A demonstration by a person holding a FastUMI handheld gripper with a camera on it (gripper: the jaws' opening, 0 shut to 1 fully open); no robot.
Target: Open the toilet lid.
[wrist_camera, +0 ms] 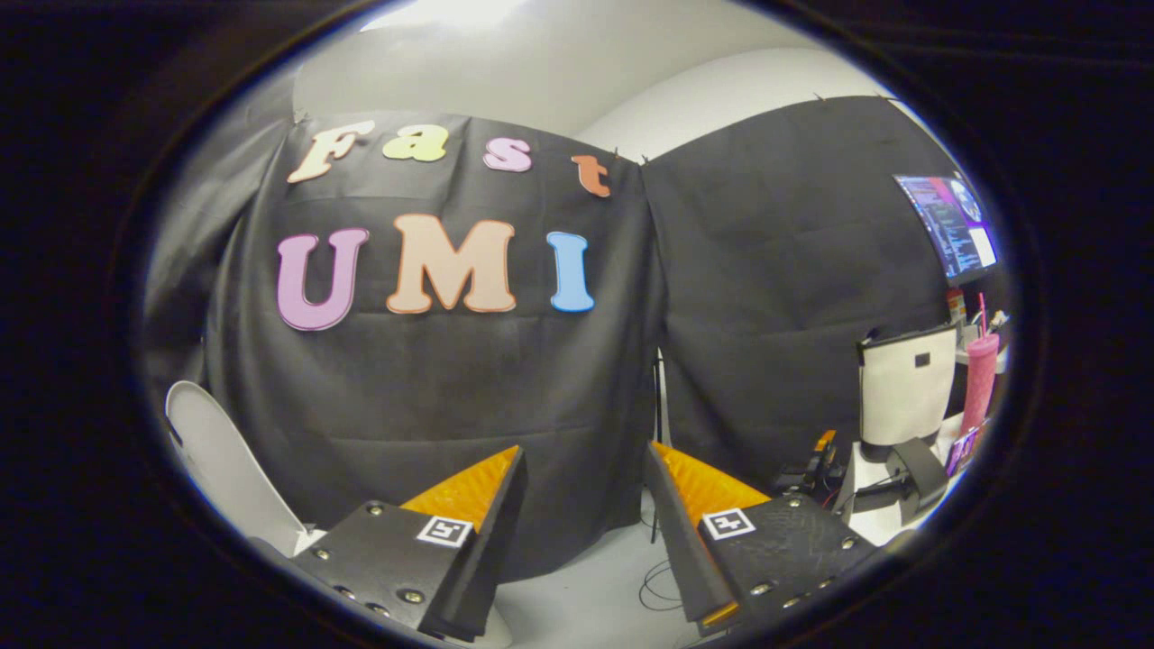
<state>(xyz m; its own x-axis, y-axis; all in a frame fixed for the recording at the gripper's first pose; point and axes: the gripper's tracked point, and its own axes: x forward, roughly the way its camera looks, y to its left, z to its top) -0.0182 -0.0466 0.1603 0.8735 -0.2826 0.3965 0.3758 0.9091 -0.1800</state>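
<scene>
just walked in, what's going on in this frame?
A person is holding a handheld gripper in a booth; the job is opening the toilet lid. The fingers are spread apart with nothing between them, pointing at the black cloth wall. The white lid stands raised off to the left of the fingers, apart from them, leaning back toward the cloth. So the lid looks already up and the gripper is not touching it. Off to the right are a monitor and a cluttered table.

White toilet lid (225, 469), black cloth wall (433, 397), pink bottle (978, 383)
</scene>
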